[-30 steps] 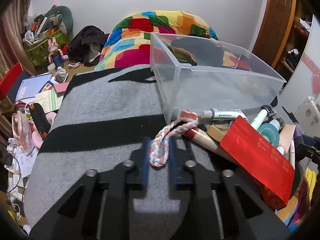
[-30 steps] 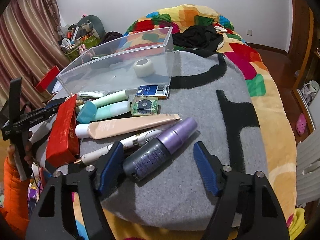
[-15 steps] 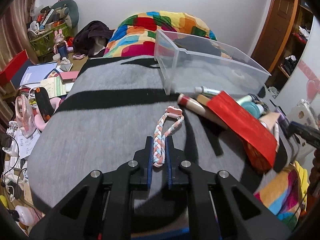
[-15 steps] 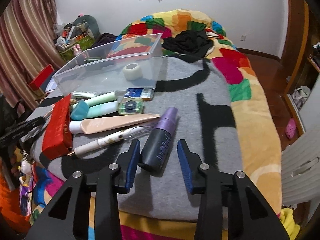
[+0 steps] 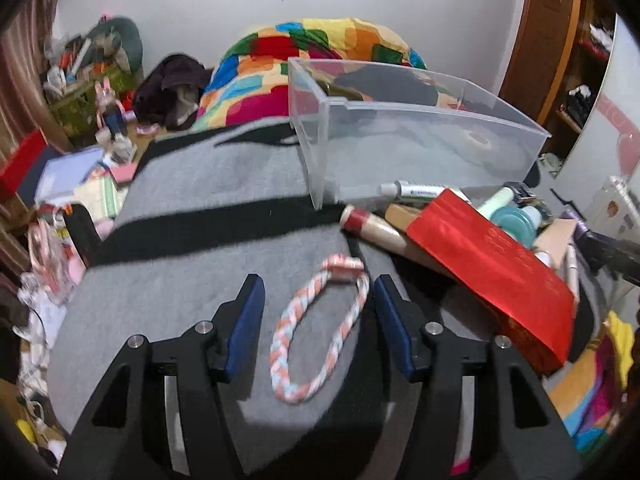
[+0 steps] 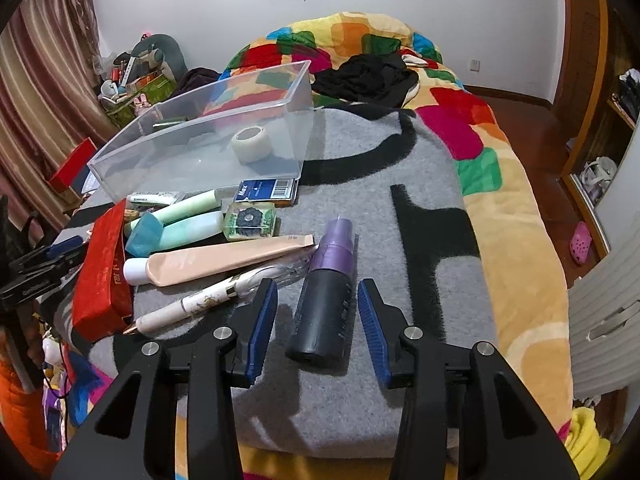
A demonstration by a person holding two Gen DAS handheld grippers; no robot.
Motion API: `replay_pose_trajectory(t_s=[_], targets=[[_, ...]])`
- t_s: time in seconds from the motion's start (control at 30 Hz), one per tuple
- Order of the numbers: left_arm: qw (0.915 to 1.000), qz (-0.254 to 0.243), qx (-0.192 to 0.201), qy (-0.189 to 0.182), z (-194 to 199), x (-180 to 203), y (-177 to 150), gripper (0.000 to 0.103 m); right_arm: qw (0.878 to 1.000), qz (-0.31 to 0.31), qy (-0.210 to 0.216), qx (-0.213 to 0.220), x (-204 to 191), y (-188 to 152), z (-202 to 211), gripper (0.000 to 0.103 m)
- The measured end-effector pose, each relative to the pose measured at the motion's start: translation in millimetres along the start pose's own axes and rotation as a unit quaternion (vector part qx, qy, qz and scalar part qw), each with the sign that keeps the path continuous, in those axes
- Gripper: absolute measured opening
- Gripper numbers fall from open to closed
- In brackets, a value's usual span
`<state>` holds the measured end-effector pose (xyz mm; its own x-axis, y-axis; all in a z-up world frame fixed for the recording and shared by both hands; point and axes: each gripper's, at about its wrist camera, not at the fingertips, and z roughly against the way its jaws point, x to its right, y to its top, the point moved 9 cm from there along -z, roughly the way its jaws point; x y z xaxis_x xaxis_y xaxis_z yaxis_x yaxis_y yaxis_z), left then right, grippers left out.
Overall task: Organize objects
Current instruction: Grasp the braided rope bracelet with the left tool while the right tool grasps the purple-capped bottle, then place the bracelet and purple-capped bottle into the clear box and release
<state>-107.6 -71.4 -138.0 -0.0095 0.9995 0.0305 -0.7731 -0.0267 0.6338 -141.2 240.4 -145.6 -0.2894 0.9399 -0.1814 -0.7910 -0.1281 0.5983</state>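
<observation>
Left wrist view is showing the left gripper spread wide and grasping nothing, its blue pads standing either side of a braided loop that is lying flat on the grey blanket. The loop is touching neither pad. It looks like soft, light cord in pink, white and pale blue, so it is likely going to sag and dangle when lifted; pinching across one braided strand near its middle, or at the pink knot at the far end, seems the safest hold. Just beyond it a red box is leaning across a cream tube, and farther off the clear bin is sitting open on the blanket.

Right wrist view is showing the right gripper likewise released, fingers apart around a spray bottle with a dark body and purple cap, lying on its side and pointing away. Neither pad seems to be pressing it. The bottle is probably rigid, smooth and fairly light, apt to roll, so closing on the wide dark body should be steadier than on the narrower cap. Beside it a white pen and a peach tube are lying crosswise; farther back, green tubes, a small blue box and the bin holding a tape roll are waiting.
</observation>
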Motion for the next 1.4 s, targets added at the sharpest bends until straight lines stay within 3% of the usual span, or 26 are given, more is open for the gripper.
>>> replay_pose_trajectory(t_s=[0.13,0.17,0.23,0.3,0.63,1.17,1.4], targets=[[0.9999,-0.006,0.011,0.003,-5,6,4,0.051,1.0,0.003,0.0,0.002,1,-3,-3,0.037],[0.9999,-0.007,0.014,0.004,-5,6,4,0.048,1.0,0.005,-0.003,0.004,2,-3,-3,0.032],[0.9998,-0.01,0.019,0.004,-4,8,4,0.03,1.0,0.005,-0.002,0.005,3,-2,-2,0.026],[0.9997,-0.011,0.02,0.007,-3,8,4,0.021,1.0,0.002,0.0,0.008,5,-1,-1,0.024],[0.9992,0.001,0.039,0.01,16,4,17,0.021,0.999,-0.004,0.007,0.046,4,18,21,0.023],[0.9903,0.007,0.136,-0.027,72,22,106,0.021,0.99,0.058,0.05,0.116,-58,94,34,0.023],[0.9916,0.006,0.119,-0.049,55,29,134,0.021,0.989,0.067,0.082,0.106,-81,126,14,0.023]])
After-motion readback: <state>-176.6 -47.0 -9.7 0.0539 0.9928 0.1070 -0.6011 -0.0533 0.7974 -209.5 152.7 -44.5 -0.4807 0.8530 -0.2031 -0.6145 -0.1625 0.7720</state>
